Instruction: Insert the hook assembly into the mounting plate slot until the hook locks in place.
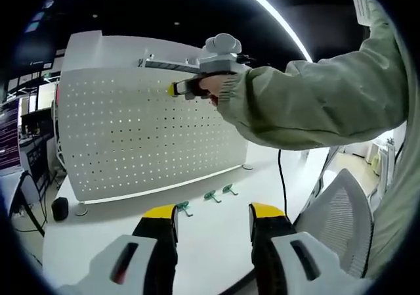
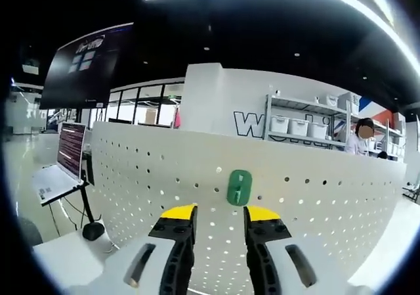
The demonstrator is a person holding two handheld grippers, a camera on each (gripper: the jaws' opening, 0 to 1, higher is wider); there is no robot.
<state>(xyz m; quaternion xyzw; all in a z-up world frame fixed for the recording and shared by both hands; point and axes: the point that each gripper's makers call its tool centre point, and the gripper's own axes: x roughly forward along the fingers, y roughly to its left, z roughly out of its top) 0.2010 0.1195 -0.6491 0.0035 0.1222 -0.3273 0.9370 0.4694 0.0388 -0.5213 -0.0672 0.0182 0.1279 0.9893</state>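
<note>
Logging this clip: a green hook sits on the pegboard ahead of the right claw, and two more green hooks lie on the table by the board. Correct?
Not quite. Three green hooks lie on the table by the pegboard, as the left gripper view shows. The rest holds: one hook sits on the board ahead of the right claw.

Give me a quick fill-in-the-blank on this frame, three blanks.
1. The green hook sits on the white ____ board.
2. On the table at the board's foot lie ____ more green hooks.
3. The right tool stands just below the mounted hook with its jaws ____.

Missing words: perforated; three; open
</note>
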